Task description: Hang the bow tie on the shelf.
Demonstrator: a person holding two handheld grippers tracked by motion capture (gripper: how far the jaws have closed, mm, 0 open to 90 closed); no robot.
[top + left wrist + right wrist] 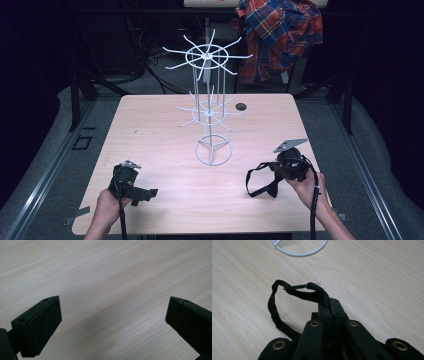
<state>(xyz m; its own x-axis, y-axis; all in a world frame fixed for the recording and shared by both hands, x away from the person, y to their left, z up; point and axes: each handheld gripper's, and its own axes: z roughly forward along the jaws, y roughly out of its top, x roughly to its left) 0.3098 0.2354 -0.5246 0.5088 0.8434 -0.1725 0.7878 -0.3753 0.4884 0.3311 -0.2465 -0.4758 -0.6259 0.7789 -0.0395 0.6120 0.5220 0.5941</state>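
A white wire rack (pixel 211 100) with two tiers of spoke arms stands upright on the table's middle, its ring base (pixel 299 248) showing at the top of the right gripper view. My right gripper (pixel 274 169) is at the table's right front, shut on a black bow tie strap (pixel 257 179) whose loop (pixel 287 297) hangs out ahead of the closed jaws. My left gripper (pixel 147 192) rests low at the left front, open, with bare tabletop between its fingers (pixel 40 325).
The light wood table (pixel 160 130) has a small dark hole (pixel 241 106) behind the rack. A plaid shirt (pixel 280 35) hangs beyond the far edge. Dark frame posts stand at both sides of the table.
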